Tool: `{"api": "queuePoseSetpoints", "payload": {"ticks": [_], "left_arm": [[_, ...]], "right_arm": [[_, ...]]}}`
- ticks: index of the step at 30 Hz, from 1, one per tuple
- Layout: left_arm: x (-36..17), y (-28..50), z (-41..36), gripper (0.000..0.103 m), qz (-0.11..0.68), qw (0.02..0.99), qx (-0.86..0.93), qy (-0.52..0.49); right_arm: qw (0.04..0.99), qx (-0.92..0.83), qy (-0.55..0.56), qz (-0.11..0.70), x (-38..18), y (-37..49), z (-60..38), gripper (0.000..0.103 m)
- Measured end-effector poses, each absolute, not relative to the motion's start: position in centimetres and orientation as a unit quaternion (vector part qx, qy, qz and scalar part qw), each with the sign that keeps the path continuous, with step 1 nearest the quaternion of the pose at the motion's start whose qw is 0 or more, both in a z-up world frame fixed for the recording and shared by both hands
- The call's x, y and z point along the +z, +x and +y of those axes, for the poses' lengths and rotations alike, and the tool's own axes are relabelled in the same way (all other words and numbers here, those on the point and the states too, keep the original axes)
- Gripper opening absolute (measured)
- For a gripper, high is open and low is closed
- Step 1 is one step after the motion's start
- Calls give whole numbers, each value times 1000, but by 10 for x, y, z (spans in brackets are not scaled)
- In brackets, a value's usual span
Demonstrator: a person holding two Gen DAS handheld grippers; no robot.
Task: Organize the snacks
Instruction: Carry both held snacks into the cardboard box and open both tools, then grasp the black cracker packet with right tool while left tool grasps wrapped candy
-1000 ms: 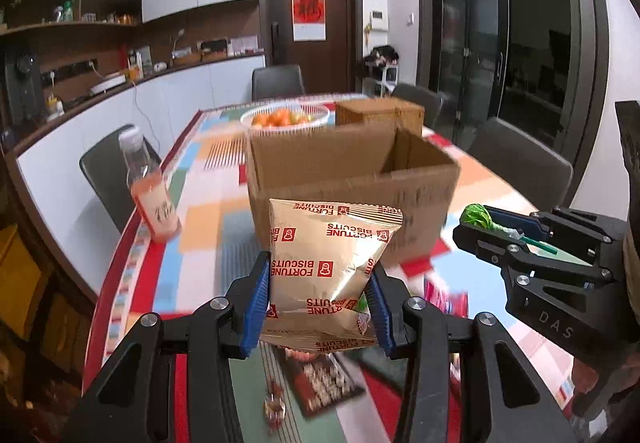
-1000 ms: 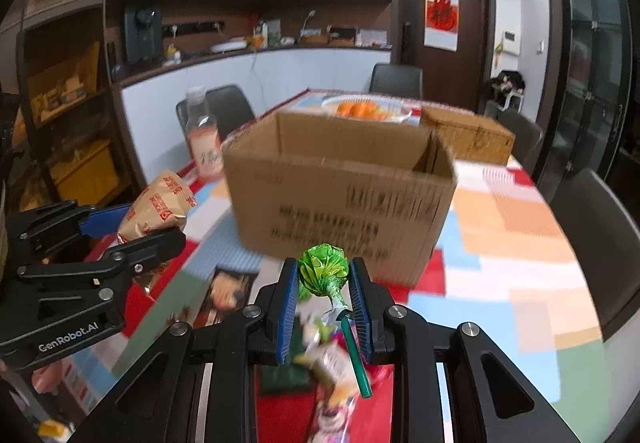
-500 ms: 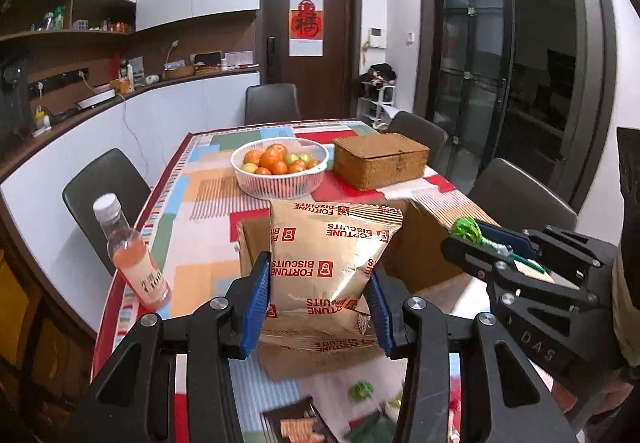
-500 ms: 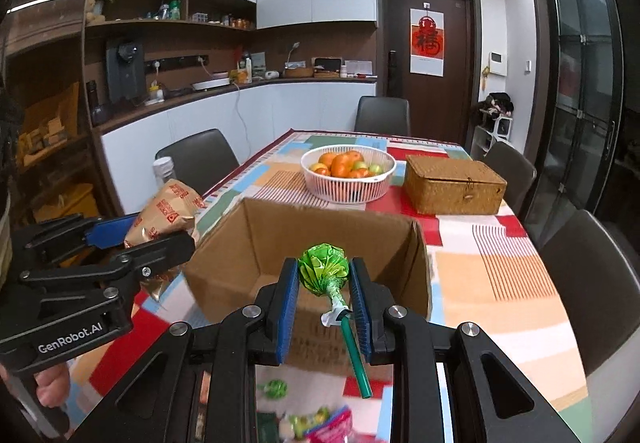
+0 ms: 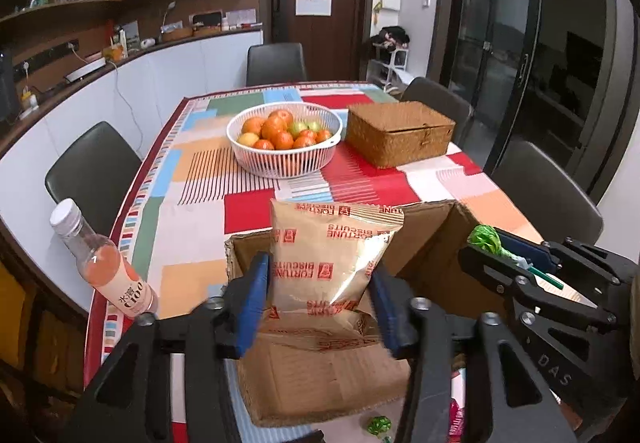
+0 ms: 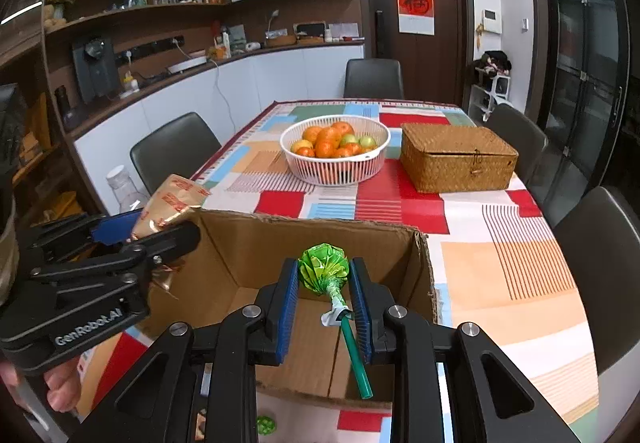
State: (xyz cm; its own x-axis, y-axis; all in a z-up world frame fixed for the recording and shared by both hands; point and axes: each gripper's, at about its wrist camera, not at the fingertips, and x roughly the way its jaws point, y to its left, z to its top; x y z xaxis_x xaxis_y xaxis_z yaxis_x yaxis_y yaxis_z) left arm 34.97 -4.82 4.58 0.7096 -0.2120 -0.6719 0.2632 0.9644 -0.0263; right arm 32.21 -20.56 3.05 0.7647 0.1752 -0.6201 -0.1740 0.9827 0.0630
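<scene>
My left gripper [image 5: 318, 283] is shut on a tan Fortune Biscuits bag [image 5: 332, 255] and holds it over the open cardboard box [image 5: 320, 383]. My right gripper [image 6: 324, 291] is shut on a green-wrapped lollipop [image 6: 323, 269] with a green stick, also above the box [image 6: 316, 343]. In the right wrist view the left gripper [image 6: 160, 239] and the bag [image 6: 168, 207] are over the box's left wall. In the left wrist view the right gripper [image 5: 504, 251] with the lollipop [image 5: 486, 239] is over the box's right side.
A white basket of oranges [image 5: 284, 139] and a wicker box [image 5: 400, 133] stand farther back on the patchwork tablecloth. A pink drink bottle [image 5: 106, 263] stands at the table's left edge. Small green candies [image 5: 378, 425] [image 6: 266, 423] lie in front of the box. Chairs surround the table.
Both grippers have risen and moved forward over the box, from in front of its near wall to above its opening. Each still holds its snack.
</scene>
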Motion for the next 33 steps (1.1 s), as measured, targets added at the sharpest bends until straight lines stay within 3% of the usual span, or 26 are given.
{"api": "queuePoseSetpoints", "payload": {"ticks": [3, 4, 5, 17, 20, 33], "left_arm": [[44, 347, -47, 66, 356, 926, -123, 33], [44, 345, -46, 66, 355, 927, -120, 36], [44, 342, -45, 67, 353, 927, -119, 38], [58, 268, -18, 78, 304, 945, -109, 59], [60, 251, -10, 80, 297, 947, -107, 62], [34, 186, 29, 82, 313, 943, -96, 50]], "right_arm": [[938, 89, -5, 334, 28, 325, -205, 37], [939, 84, -6, 332, 27, 324, -205, 50], [941, 80, -8, 329, 27, 323, -206, 57], [955, 82, -46, 282, 38, 268, -189, 57], [957, 90, -48, 271, 40, 251, -183, 62], [947, 139, -42, 285, 19, 203, -150, 63]]}}
